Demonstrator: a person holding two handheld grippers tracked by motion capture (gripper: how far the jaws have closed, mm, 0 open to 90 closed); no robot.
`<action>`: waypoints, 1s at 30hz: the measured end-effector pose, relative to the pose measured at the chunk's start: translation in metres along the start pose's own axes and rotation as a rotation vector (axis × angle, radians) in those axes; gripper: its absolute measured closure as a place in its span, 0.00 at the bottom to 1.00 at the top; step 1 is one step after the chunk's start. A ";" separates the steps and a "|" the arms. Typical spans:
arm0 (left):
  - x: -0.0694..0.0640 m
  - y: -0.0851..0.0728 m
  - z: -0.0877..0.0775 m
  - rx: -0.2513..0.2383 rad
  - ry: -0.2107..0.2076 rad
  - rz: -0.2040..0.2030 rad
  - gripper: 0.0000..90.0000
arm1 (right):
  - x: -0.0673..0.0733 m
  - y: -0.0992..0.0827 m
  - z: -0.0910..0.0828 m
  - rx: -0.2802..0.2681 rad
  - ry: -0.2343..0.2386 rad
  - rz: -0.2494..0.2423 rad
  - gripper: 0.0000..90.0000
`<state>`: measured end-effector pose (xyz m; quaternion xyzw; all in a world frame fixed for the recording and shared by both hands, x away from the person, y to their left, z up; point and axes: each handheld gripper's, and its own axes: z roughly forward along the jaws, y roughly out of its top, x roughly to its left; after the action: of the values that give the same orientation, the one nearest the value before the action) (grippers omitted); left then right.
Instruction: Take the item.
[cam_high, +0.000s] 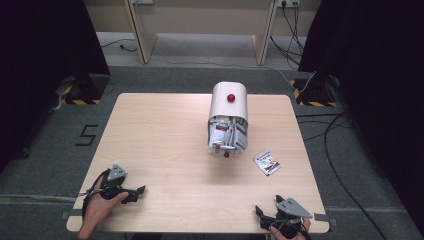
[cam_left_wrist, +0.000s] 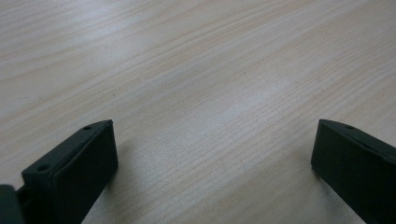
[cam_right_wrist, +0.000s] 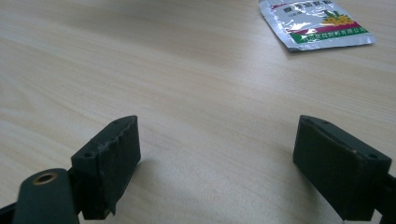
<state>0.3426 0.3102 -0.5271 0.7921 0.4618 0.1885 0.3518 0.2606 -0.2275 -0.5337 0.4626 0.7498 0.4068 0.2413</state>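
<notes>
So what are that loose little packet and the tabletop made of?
The small silver printed packet looks like glossy foil or foil-lined plastic: it glints and has crimped edges. The pale wood-grain tabletop looks like matte laminate or veneer, with even grain lines and soft glare; I cannot tell which.

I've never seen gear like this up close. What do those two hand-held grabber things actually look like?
Each is a black hand-held tool. The left gripper and right gripper each carry a grey three-cornered plate on top. Seen up close, each has two black, blocky jaws with small screw holes. A dark cable loops from the left one. The forearm showing at the left is bare, with no sleeve.
</notes>
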 end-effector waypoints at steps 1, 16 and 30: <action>0.000 0.000 0.000 0.000 0.000 0.000 0.00 | 0.002 -0.003 -0.001 -0.008 0.000 -0.023 0.17; 0.000 0.000 0.000 0.000 0.002 -0.002 0.00 | 0.004 -0.015 -0.002 -0.082 0.037 -0.046 0.13; 0.000 0.000 0.000 0.000 0.001 -0.002 0.00 | 0.007 -0.013 0.002 -0.084 0.048 -0.048 0.12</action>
<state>0.3423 0.3101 -0.5271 0.7915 0.4628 0.1888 0.3516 0.2523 -0.2233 -0.5455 0.4241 0.7486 0.4431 0.2518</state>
